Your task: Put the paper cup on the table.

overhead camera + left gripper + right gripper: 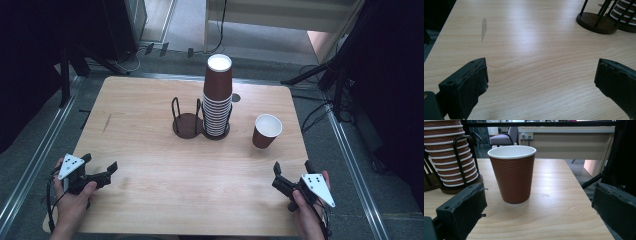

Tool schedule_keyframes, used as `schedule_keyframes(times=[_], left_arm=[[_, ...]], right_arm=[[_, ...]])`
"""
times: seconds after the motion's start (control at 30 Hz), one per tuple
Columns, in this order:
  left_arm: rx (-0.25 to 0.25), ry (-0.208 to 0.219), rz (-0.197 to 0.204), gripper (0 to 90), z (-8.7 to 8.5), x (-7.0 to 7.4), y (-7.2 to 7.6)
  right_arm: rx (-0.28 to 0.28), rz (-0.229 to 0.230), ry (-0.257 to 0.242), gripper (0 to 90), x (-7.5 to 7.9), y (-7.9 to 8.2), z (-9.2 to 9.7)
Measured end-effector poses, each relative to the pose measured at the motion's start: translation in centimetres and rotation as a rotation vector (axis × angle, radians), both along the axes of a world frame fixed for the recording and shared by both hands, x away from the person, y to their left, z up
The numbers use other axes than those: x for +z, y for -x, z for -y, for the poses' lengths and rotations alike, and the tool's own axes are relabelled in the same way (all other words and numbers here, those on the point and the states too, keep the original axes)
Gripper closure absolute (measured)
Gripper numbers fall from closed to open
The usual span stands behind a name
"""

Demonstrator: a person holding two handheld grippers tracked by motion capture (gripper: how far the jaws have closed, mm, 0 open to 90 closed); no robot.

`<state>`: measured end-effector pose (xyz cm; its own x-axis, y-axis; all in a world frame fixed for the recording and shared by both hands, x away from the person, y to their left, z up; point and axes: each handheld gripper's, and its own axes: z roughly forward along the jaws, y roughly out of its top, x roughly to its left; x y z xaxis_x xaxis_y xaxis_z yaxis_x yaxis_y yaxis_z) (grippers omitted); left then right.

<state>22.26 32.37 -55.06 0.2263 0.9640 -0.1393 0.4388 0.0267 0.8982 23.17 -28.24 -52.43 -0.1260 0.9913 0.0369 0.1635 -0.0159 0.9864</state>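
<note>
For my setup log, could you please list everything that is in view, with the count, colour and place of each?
single paper cup: one, brown with white inside, upright on the table, right of the holder
stack of paper cups: one stack, brown with white rims, in the holder's right ring
cup holder: one, dark, two rings, table centre; left ring holds nothing
table: one, light wood
left tongs: one, black, open, near left edge, in the person's hand
right tongs: one, black, open, near right edge, facing the single cup
</note>
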Motion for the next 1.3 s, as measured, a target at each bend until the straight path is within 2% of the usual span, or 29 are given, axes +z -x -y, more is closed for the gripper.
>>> schedule_keyframes(times=[0.6, 0.83, 0.97, 1.03, 1.13, 1.3], left_arm=[[0.005, 0.003, 0.002, 0.0, 0.0, 0.0, 0.0], [0.003, 0.01, 0.001, 0.0, -0.1, 0.0, 0.1], [0.001, 0.011, -0.001, 0.0, -0.1, 0.0, 0.0], [0.001, 0.011, -0.001, 0.0, -0.1, 0.0, 0.0], [-0.003, 0.015, -0.001, 0.0, -0.2, 0.0, -0.2], [-0.006, 0.007, -0.008, 0.0, -0.2, 0.0, -0.2]], right_arm=[[-0.033, -0.014, 0.007, 0.0, -0.7, 2.4, 2.6], [-0.044, -0.02, 0.028, 0.0, -1.3, 3.4, 3.2], [-0.04, -0.029, 0.016, 0.0, -1.5, 3.8, 3.3], [-0.037, -0.032, 0.021, 0.0, -1.6, 3.8, 3.1], [-0.024, -0.033, 0.07, 0.0, -2.0, 3.8, 2.3], [-0.018, -0.043, 0.066, 0.0, -2.3, 3.7, 2.0]])
